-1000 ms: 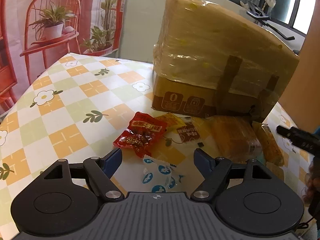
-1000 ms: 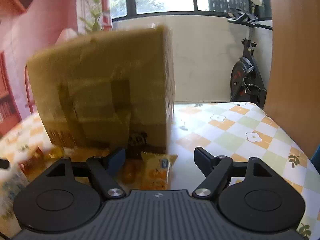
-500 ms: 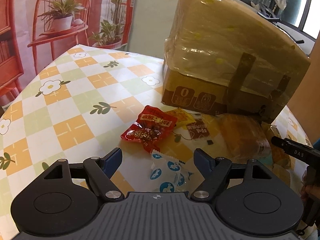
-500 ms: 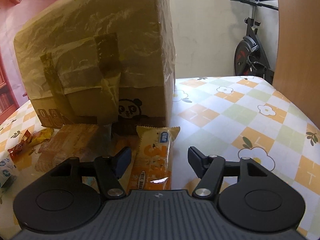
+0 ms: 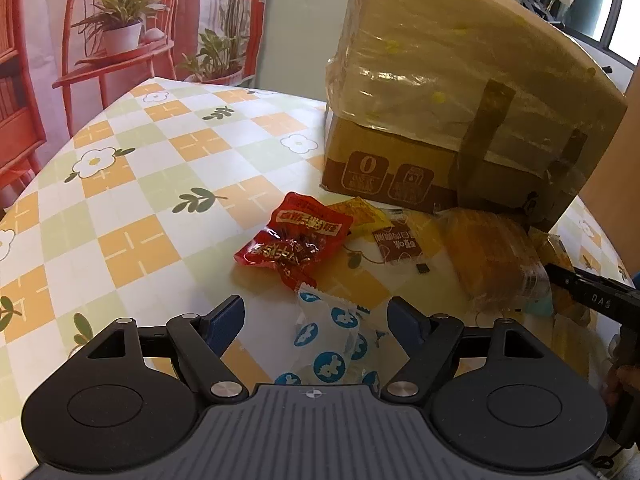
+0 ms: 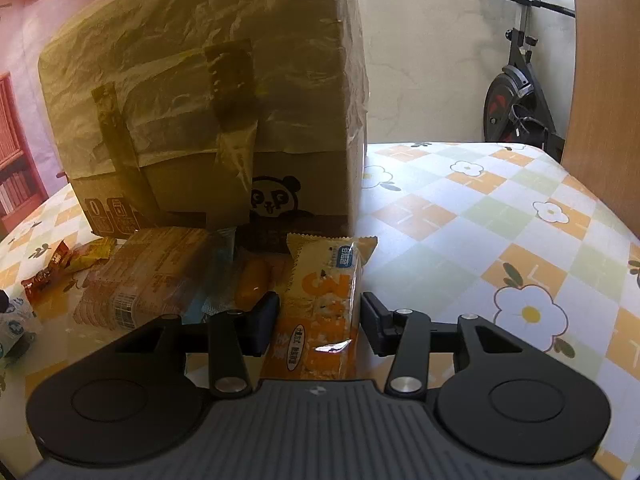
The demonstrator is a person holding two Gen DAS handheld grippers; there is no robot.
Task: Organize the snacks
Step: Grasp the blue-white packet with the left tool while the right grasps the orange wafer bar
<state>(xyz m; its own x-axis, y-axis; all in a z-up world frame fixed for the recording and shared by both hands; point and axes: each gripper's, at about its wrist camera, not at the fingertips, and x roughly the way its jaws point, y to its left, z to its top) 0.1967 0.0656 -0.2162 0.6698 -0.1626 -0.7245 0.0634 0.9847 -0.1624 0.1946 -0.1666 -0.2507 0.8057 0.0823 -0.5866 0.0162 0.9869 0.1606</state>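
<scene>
Several snack packets lie on the checked tablecloth in front of a taped cardboard box. My left gripper is open, with a white packet with blue prints between its fingers and a red packet just beyond. My right gripper has its fingers closed in against the sides of an orange snack bar, which lies on the cloth. A clear pack of biscuits lies to its left. The right gripper's finger shows in the left wrist view.
The box stands close behind the snacks. A small yellow packet and a brown sachet lie near the red one. An exercise bike and a wooden panel are beyond the table's right side.
My right gripper moved down and forward over the orange bar and its fingers narrowed from wide open onto the bar's sides. My left gripper drew back slightly; the blue-print packet now lies further between its fingers.
</scene>
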